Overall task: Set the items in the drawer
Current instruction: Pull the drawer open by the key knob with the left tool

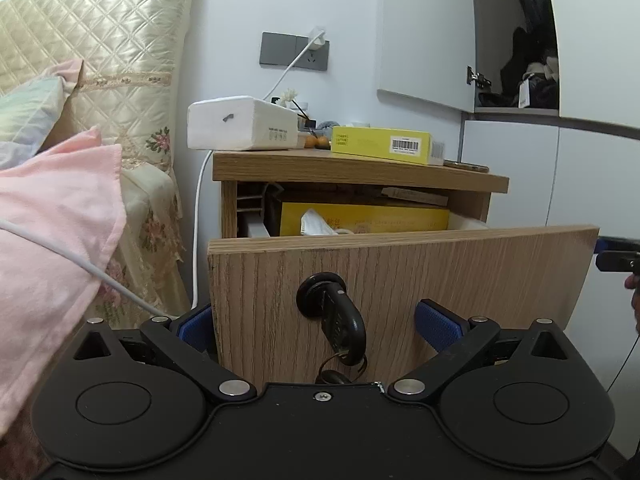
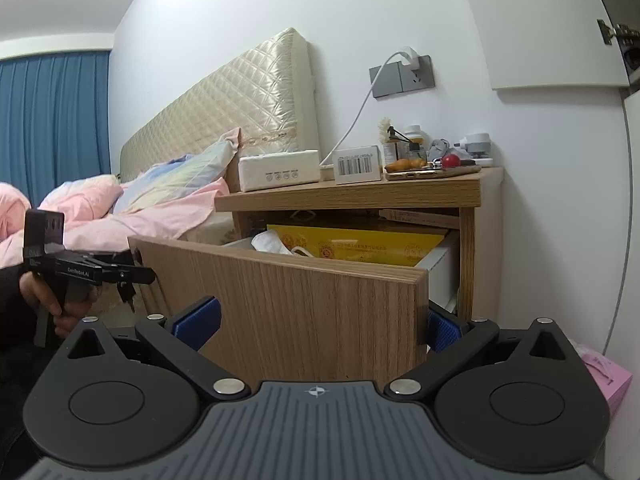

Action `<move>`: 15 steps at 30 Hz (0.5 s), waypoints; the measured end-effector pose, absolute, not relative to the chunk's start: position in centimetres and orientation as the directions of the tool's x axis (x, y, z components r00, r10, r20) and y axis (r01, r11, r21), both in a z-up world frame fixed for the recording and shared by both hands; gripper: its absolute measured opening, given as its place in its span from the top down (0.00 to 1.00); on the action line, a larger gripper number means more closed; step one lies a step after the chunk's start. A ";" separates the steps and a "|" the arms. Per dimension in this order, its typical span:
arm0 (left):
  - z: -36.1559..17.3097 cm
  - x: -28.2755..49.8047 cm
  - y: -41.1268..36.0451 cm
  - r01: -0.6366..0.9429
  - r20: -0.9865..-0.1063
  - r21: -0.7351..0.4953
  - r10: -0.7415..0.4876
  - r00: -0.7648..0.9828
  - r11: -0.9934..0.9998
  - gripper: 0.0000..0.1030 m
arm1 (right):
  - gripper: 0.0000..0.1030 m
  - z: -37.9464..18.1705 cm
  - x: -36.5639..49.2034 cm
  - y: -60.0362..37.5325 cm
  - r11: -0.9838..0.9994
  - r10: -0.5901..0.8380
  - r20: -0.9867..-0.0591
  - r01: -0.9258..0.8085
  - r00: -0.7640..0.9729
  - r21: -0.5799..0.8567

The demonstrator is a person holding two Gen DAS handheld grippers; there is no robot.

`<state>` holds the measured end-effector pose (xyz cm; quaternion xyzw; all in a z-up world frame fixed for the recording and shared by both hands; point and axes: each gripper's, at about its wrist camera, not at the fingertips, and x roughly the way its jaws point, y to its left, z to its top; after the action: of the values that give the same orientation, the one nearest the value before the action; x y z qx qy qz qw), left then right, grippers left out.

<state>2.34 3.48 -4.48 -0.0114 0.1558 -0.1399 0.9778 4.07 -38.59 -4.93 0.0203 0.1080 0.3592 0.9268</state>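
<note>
Oak-grain wooden drawer front (image 1: pixel 400 276) standing pulled out from the wooden bedside cabinet (image 1: pixel 352 168), filling the middle of both wrist views. Inside the open drawer, lying flat: a yellow rectangular box (image 1: pixel 360 218) with a crumpled white face mask (image 1: pixel 318 226) resting on it at 9 o'clock. Hanging from the black lock (image 1: pixel 320 292) in the panel: a black key with a ring. Facing that lock head-on, the left gripper (image 1: pixel 316 322) spread wide, blue pads empty, its 9 o'clock pad sitting just past the panel's side edge. Straddling the panel's other edge, the right gripper (image 2: pixel 320 324) likewise spread wide, holding nothing. On the cabinet top, at 12 o'clock: a white tissue pack (image 1: pixel 244 124), a yellow flat barcoded box (image 1: pixel 384 146). At 9 o'clock, a pink quilt (image 1: pixel 56 216) draping off the bed.
</note>
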 end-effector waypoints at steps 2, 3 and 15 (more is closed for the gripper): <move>-4.4 1.9 3.5 0.269 -0.304 -0.073 -0.279 0.911 0.960 0.03 | 0.00 -4.9 3.6 -38.6 0.740 0.671 -0.190 -0.662 0.717 0.116; -4.4 1.7 3.6 0.268 -0.305 -0.076 -0.278 0.911 0.960 0.03 | 0.00 -4.9 3.4 -38.5 0.741 0.670 -0.194 -0.663 0.716 0.112; -4.1 -0.5 3.6 0.235 -0.303 -0.108 -0.258 0.917 0.966 0.02 | 0.00 -4.5 1.8 -38.3 0.744 0.667 -0.207 -0.653 0.716 0.138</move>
<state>-0.51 3.64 -4.12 -0.0348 0.1594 -0.1260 0.9785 1.83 -38.35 -4.52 0.0273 0.1225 0.3565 0.9258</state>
